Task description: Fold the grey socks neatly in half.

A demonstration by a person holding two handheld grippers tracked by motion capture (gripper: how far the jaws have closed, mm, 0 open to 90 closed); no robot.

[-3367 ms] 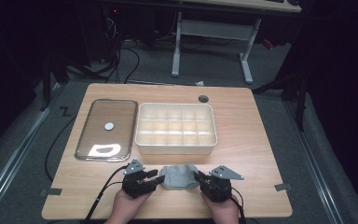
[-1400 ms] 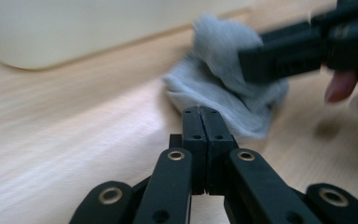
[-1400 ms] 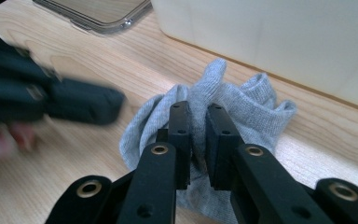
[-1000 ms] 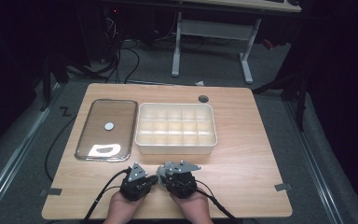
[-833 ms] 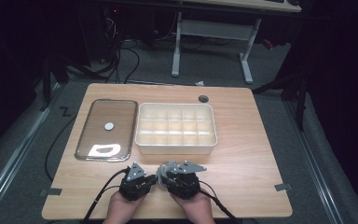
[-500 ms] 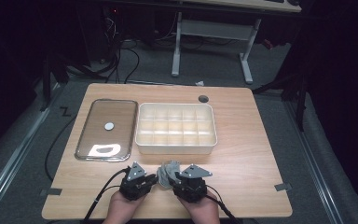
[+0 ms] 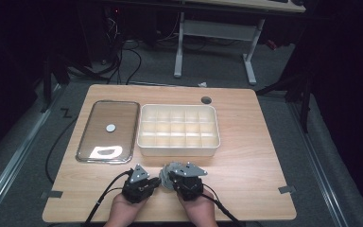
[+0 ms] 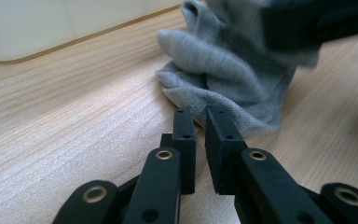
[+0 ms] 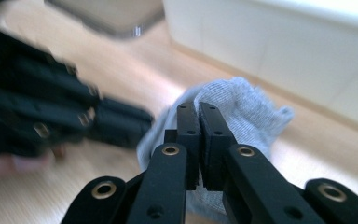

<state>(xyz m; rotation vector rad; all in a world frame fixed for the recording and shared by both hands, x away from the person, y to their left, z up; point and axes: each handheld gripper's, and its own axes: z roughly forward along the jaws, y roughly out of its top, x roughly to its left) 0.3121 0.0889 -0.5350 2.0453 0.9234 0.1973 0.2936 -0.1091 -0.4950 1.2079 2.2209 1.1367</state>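
Note:
A grey sock point(image 7: 167, 171) lies bunched up near the table's front edge, between my two grippers. My left gripper point(image 7: 157, 181) points right at it. In the left gripper view its jaws point(image 8: 199, 114) have just closed a little and pinch the sock's point(image 8: 233, 70) near hem across a narrow gap. My right gripper point(image 7: 171, 177) comes in from the right, almost tip to tip with the left. Its jaws point(image 9: 198, 107) have just closed and stand together against the raised fold of the sock point(image 9: 251, 105). Whether cloth is caught between them is hidden.
Just behind the sock stands a white compartment box point(image 7: 178, 150), its wall close to the right gripper point(image 9: 284, 46). A glass lid or tray point(image 7: 108, 142) with a white disc point(image 7: 110, 127) lies to its left. A round hole point(image 7: 206, 100) is near the far edge.
The sock lay flat between the spread grippers at first. The right gripper has since come left beside the left one and the sock is bunched. The left hand has kept still.

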